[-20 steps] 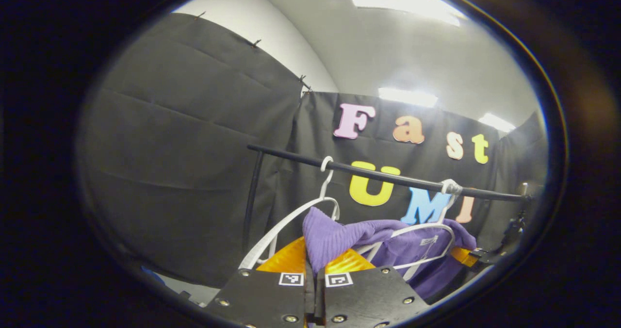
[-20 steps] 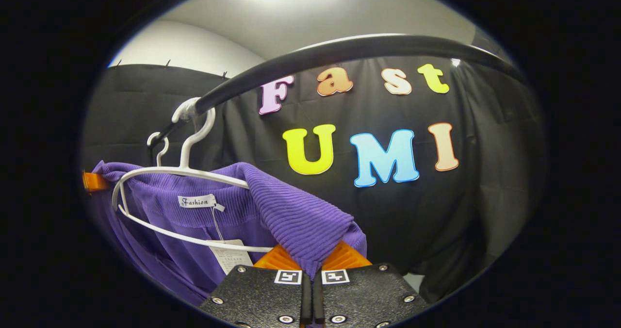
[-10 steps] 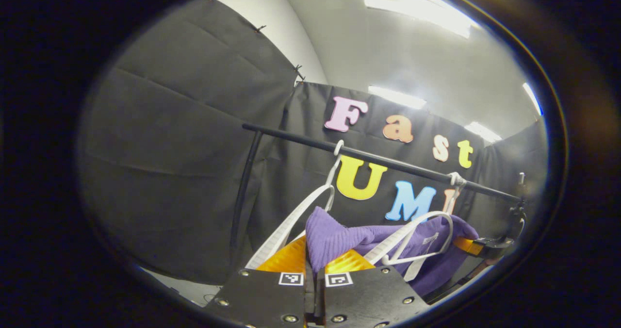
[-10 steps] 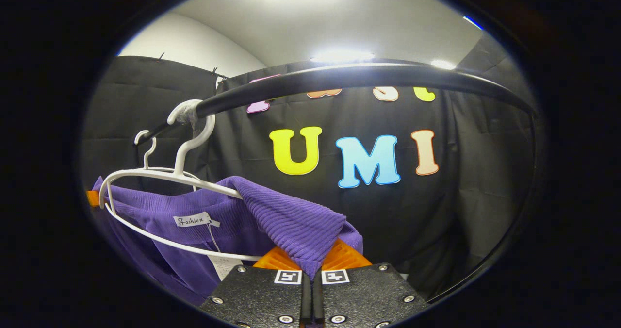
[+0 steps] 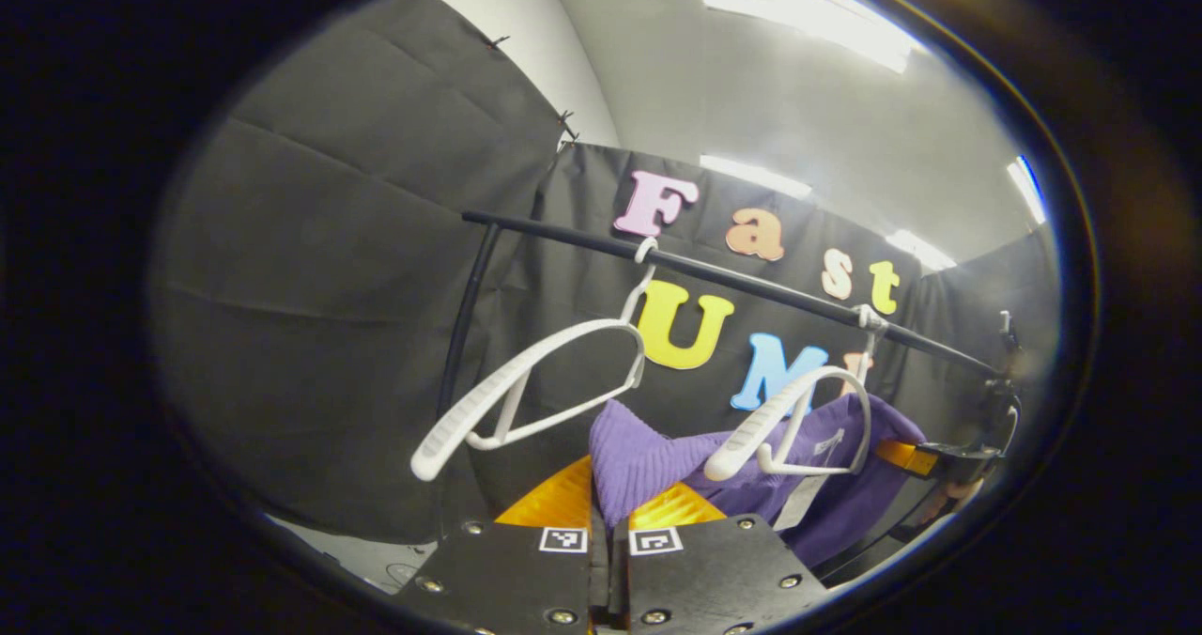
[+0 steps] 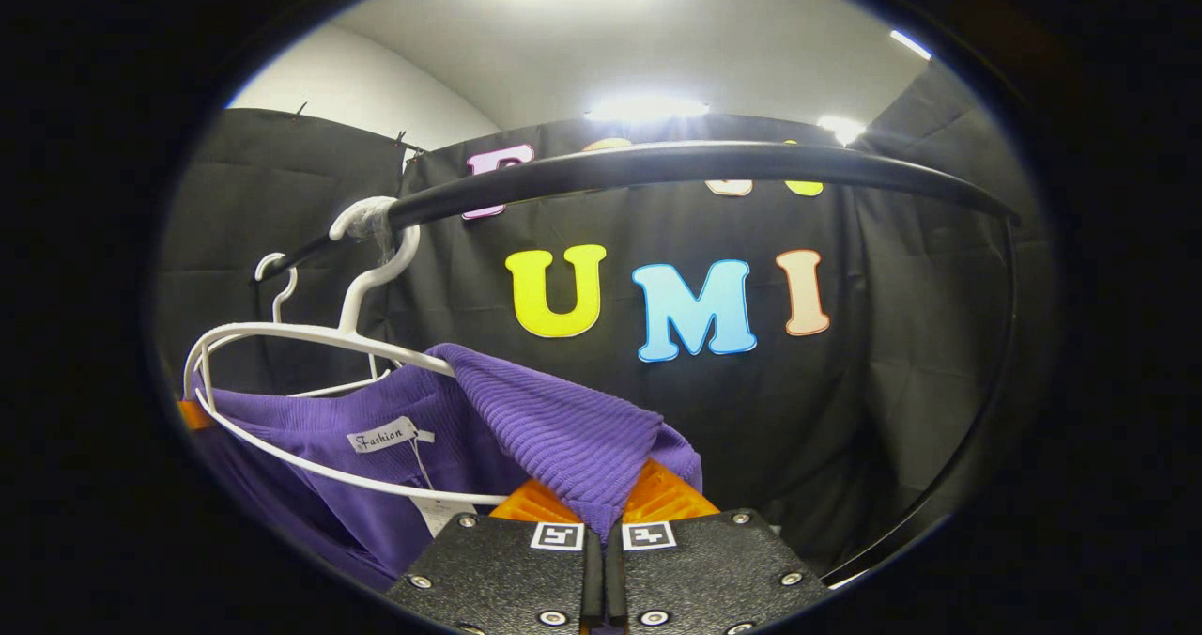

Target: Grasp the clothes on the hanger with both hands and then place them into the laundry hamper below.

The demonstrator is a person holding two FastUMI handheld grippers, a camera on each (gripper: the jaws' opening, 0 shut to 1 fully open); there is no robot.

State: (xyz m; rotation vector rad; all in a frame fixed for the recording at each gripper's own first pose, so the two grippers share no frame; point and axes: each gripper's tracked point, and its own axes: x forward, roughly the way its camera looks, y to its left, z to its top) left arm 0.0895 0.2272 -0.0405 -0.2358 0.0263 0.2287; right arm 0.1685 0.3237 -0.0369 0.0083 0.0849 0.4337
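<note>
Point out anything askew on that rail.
Both white hangers on the black rail hang tilted: the bare one and the one that the purple garment is half off, pinched by both grippers.

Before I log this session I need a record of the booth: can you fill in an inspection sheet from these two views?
Surface: no table or floor surface seen.
Job's things: purple sweater partly off its white hanger; collar tag visible. Laundry hamper: nothing seen.
Clutter: a second, bare white hanger on the black rail.
Grippers: left gripper and right gripper each have jaws closed on a fold of the sweater.
Cables: nothing seen.
Surroundings: black cloth wall, pale ceiling with lit light panels.
</note>
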